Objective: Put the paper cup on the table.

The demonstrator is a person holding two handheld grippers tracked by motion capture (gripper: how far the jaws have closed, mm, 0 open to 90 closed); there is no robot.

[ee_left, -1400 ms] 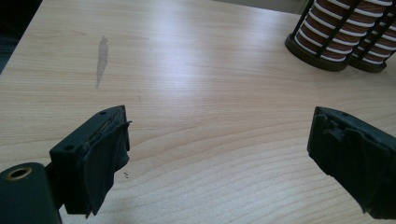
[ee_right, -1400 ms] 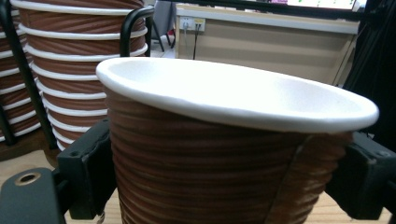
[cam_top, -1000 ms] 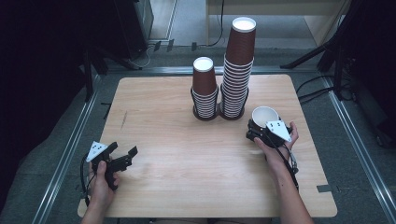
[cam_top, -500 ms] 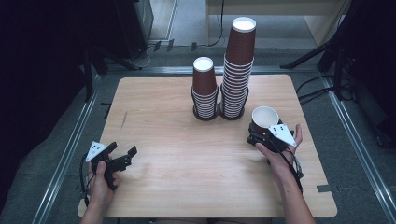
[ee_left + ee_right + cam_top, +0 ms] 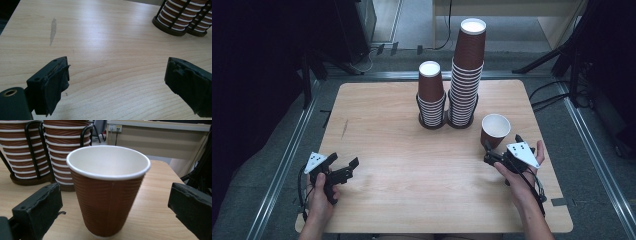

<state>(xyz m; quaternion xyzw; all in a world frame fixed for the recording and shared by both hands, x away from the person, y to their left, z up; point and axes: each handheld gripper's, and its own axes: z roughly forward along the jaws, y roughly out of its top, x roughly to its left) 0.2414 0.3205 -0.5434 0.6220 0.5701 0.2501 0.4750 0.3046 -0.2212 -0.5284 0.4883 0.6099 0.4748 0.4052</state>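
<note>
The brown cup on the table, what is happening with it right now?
A person holds a gripper in each hand at a wooden table. The single brown cup stands upright, mouth up, beside two stacks of upside-down cups in black wire holders. The right gripper is open, its jaws on either side of the cup without touching it. The left gripper is open and empty, near the table's front left corner.

Brown ribbed cup point(image 5: 108, 192) – white inside

The left gripper point(image 5: 346, 167) hangs low in the person's left hand point(image 5: 323, 192), its jaws spread wide with nothing between them. The right gripper point(image 5: 492, 155), carried in the right hand point(image 5: 519, 170), has its jaws parted too, neither pad pressing on anything.
</note>
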